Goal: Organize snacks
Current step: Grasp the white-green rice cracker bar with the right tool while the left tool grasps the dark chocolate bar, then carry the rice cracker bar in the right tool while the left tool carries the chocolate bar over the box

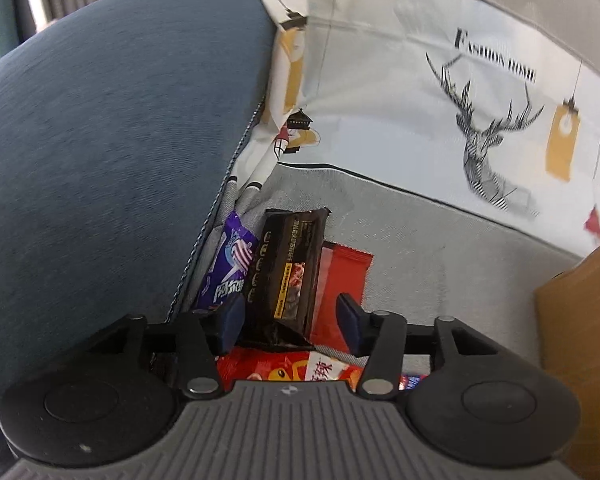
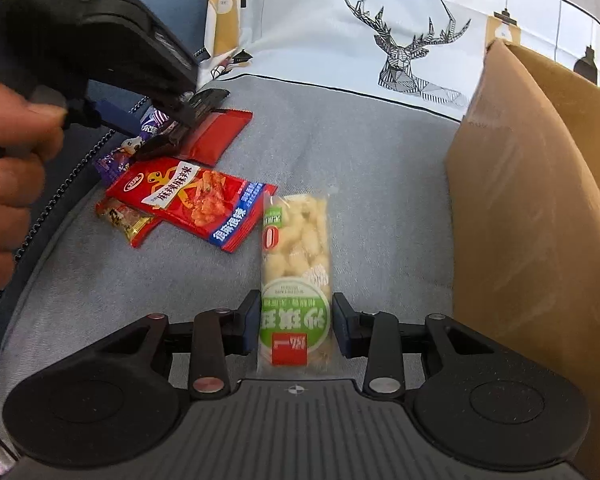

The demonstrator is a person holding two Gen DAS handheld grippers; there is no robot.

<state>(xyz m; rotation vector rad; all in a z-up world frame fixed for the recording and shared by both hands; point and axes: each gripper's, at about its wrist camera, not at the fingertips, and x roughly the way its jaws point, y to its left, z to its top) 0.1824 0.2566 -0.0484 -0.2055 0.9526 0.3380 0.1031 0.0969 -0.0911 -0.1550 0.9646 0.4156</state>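
Several snack packs lie on a grey sofa seat (image 2: 360,184). My left gripper (image 1: 290,322) is open, its fingers on either side of a black snack pack (image 1: 286,276), over a plain red pack (image 1: 340,288) and beside a purple pack (image 1: 230,264). A red spicy snack pack (image 1: 300,370) lies under it. My right gripper (image 2: 296,326) is open, its pads close to both sides of a clear pack of pale puffed snack (image 2: 296,276) with a green label. In the right wrist view the left gripper (image 2: 140,116) shows at the upper left over the black pack (image 2: 204,100).
An open cardboard box (image 2: 532,240) stands on the seat at the right. A white deer-print cushion (image 2: 400,32) leans at the back. A blue sofa armrest (image 1: 112,152) rises at the left. A red spicy pack (image 2: 196,200) and a small brown pack (image 2: 126,220) lie mid-left.
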